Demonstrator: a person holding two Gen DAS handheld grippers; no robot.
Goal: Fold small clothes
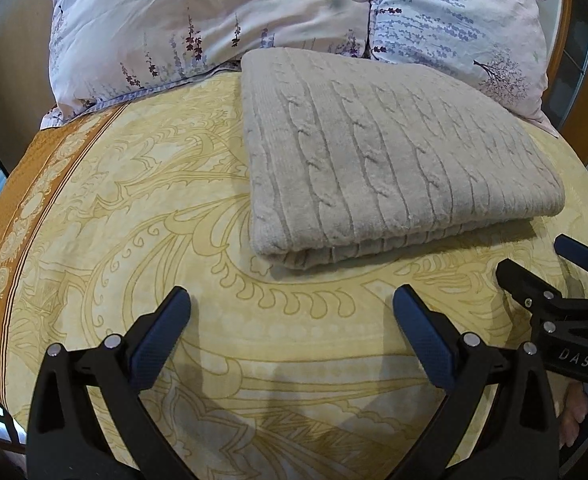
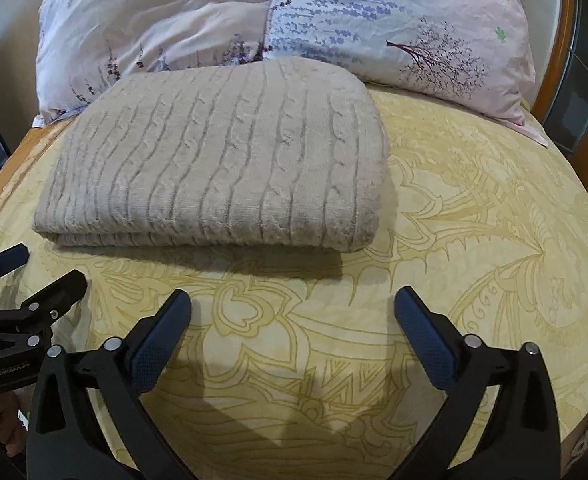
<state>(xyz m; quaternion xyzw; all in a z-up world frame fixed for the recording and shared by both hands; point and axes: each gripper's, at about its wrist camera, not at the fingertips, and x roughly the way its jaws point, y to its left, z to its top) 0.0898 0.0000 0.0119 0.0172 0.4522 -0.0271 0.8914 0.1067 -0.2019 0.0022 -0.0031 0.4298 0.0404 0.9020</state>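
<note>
Now, line by line:

Sweater: a grey knit sweater (image 1: 394, 156) with rope-like lines lies folded in a neat block on the bed. Its near edge shows two or more layers stacked.

Where it sits: on the far half of the yellow bedspread (image 1: 133, 208), with its far edge touching the pillows.

Left tongs: the left tongs (image 1: 291, 300) are wide apart and hold nothing. They hover over the bedspread, near the sweater's near edge but not touching it.

Right tongs: the right tongs (image 2: 293, 300) are also spread wide with nothing in them. They are near the sweater's near right corner and apart from it.

Side by side: each pair of tongs shows at the edge of the other's view, so they are close together.

Pillows: two flowered pillows (image 2: 374, 20) lie at the far end of the bed.

Bed frame: a wooden bed frame (image 2: 550, 92) shows at the far right.
</note>
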